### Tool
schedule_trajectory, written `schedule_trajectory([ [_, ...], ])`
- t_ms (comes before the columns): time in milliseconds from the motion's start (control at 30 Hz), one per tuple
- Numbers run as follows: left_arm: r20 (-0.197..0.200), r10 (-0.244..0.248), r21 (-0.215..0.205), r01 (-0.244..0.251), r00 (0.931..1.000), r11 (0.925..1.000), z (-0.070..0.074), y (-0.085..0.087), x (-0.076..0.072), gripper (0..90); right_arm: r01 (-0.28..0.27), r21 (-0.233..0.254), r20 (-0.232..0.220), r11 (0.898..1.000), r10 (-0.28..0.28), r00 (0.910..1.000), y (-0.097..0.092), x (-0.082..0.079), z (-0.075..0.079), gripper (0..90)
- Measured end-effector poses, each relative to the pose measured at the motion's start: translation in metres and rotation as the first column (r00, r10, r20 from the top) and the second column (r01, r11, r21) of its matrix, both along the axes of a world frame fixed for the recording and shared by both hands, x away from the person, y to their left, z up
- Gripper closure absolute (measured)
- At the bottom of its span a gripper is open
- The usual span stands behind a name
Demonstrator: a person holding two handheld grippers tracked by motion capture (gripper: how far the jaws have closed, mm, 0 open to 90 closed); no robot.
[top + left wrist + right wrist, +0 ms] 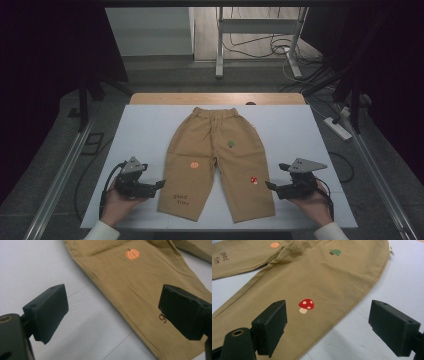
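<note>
Your tan shorts lie flat mid-mat, waistband away from you. Your left gripper and right gripper flank the shorts' leg hems, both released, jaws wide.

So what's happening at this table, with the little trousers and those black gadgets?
A person sits at the table holding a two-jaw tool in each hand. A small pair of tan trousers lies flat on the white surface, waistband away from the person, legs toward them. The left tool rests beside the outer edge of one leg, the right tool beside the other. Both have their jaws spread wide and grip nothing; the trousers look untouched.
</note>
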State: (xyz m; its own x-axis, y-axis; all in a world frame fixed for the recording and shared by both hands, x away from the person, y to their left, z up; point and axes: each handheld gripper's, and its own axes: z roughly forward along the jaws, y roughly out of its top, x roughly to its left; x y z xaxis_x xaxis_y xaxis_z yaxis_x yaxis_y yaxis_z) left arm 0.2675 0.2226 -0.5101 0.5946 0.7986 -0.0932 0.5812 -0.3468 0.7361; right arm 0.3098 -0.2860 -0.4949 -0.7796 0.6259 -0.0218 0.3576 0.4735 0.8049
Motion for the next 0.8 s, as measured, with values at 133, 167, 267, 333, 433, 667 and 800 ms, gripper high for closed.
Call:
schedule_trajectory([
  [133, 0.011, -0.004, -0.004, 0.004, 0.9999, 1.0, 0.0019, -0.0009, -0.0001, 9.0, 0.0, 0.008, -0.003, 1.0, 0.0, 1.0, -0.0007, 0.002, -0.0012, 15.5],
  [167, 0.011, -0.004, -0.004, 0.004, 0.9999, 1.0, 0.0019, -0.0009, -0.0001, 9.0, 0.001, 0.013, -0.005, 1.0, -0.001, 1.0, -0.0007, 0.0021, -0.0011, 15.5],
  [267, 0.008, -0.006, -0.017, 0.006, 0.9999, 0.9998, 0.0013, -0.0002, -0.0011, 9.0, 0.001, 0.015, -0.009, 1.0, -0.001, 1.0, -0.0002, 0.002, -0.0013, 15.5],
  [333, 0.009, -0.011, -0.007, 0.012, 0.9999, 0.9999, 0.0004, 0.001, -0.0024, 9.0, 0.003, 0.015, -0.007, 1.0, -0.003, 1.0, 0.0015, 0.001, -0.001, 15.6],
  [433, 0.014, -0.014, -0.014, 0.014, 0.9998, 0.9998, 0.0011, 0.0019, -0.0038, 9.2, 0.004, 0.012, -0.007, 1.0, -0.004, 1.0, 0.003, -0.0006, -0.0001, 15.6],
  [667, 0.013, -0.03, -0.021, 0.03, 0.9995, 0.9993, 0.0014, 0.0013, -0.0011, 9.2, 0.007, 0.007, -0.003, 1.0, -0.007, 1.0, 0.0039, -0.0002, -0.001, 15.6],
  [800, 0.006, -0.026, -0.023, 0.026, 0.9996, 0.9994, 0.0001, 0.0017, 0.0003, 9.2, 0.003, 0.007, -0.011, 1.0, -0.003, 0.9999, 0.0053, 0.0012, -0.0032, 15.6],
])
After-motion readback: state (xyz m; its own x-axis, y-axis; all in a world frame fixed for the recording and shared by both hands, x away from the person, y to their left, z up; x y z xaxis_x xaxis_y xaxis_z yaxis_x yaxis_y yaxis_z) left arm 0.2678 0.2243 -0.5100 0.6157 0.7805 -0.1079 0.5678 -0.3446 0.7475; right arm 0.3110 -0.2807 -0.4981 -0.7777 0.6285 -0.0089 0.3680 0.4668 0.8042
